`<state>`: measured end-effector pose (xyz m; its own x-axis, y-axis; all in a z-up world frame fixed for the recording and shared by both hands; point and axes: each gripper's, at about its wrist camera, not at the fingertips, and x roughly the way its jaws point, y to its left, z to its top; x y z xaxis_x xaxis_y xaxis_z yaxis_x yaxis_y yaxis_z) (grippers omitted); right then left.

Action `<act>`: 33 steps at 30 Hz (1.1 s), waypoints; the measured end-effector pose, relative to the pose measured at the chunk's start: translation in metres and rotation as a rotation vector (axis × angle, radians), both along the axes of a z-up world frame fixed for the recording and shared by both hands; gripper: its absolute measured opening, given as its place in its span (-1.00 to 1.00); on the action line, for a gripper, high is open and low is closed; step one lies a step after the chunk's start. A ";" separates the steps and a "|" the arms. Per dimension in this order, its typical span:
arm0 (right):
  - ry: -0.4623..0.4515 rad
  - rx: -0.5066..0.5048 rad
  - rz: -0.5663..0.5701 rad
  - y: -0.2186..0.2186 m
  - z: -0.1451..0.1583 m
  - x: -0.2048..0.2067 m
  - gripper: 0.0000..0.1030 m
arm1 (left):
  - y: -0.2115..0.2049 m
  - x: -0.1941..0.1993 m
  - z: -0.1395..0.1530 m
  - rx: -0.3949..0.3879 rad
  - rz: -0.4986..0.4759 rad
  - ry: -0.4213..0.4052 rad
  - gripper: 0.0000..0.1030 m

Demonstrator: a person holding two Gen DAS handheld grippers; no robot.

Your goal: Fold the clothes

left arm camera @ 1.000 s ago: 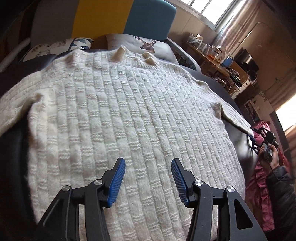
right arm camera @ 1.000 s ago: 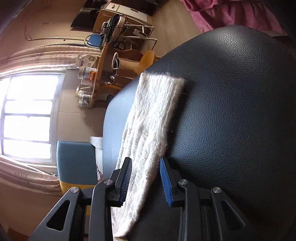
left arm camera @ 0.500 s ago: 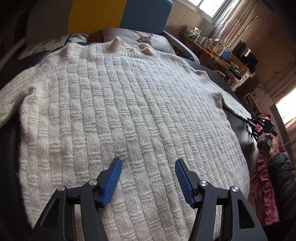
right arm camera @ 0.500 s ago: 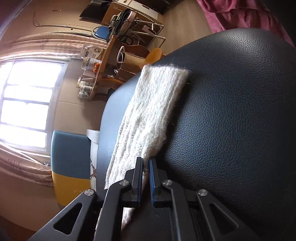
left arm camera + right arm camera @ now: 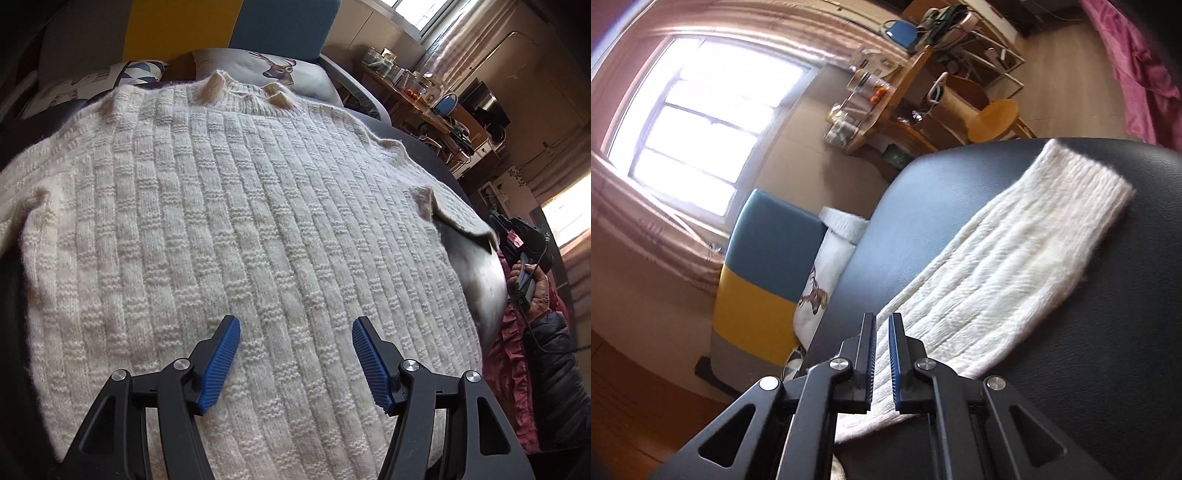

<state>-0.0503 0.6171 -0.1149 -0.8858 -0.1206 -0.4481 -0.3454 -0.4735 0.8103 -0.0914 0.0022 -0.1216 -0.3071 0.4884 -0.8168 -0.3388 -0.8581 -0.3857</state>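
Note:
A cream knit sweater (image 5: 240,221) lies spread flat, front down the middle, on a black leather surface (image 5: 1089,350). My left gripper (image 5: 295,354) hovers open over the sweater's lower body with nothing between its blue pads. The right sleeve (image 5: 1015,266) runs out across the leather, cuff at the far end. My right gripper (image 5: 881,343) is shut on the near edge of that sleeve, white knit showing between its pads. In the left wrist view the same sleeve (image 5: 458,210) lifts slightly at the right, where a hand holds the right gripper (image 5: 517,236).
Deer-print pillows (image 5: 280,70) and a yellow and blue headboard (image 5: 184,26) stand beyond the collar. A wooden table with jars (image 5: 417,92) and a round stool (image 5: 993,118) are off the far side. Pink cloth (image 5: 513,362) hangs at the right edge.
My right gripper closed on the sleeve's edge, then rose and rolled, tilting the view and lifting the sleeve. The left gripper's jaws spread wider; it stayed over the sweater's body.

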 end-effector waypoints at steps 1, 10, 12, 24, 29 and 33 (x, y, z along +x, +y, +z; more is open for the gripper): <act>-0.023 0.024 0.007 -0.004 0.002 -0.003 -0.89 | 0.003 -0.002 0.004 -0.002 -0.005 0.009 0.25; -0.178 -0.225 -0.363 0.032 -0.032 0.070 -0.39 | 0.028 -0.003 0.021 -0.007 -0.104 0.083 0.25; -0.162 -0.273 -0.411 0.043 -0.044 0.070 -0.34 | 0.033 -0.005 0.019 -0.014 -0.117 0.082 0.25; -0.103 -0.139 -0.210 0.051 -0.058 -0.019 -0.85 | 0.134 -0.068 0.012 -0.041 -0.197 0.077 0.25; -0.037 0.023 0.065 0.008 -0.025 -0.052 -0.85 | 0.176 -0.094 -0.007 -0.172 -0.208 0.033 0.25; 0.011 0.086 0.263 -0.042 -0.005 -0.065 -0.85 | 0.190 -0.096 -0.021 -0.306 -0.211 0.059 0.07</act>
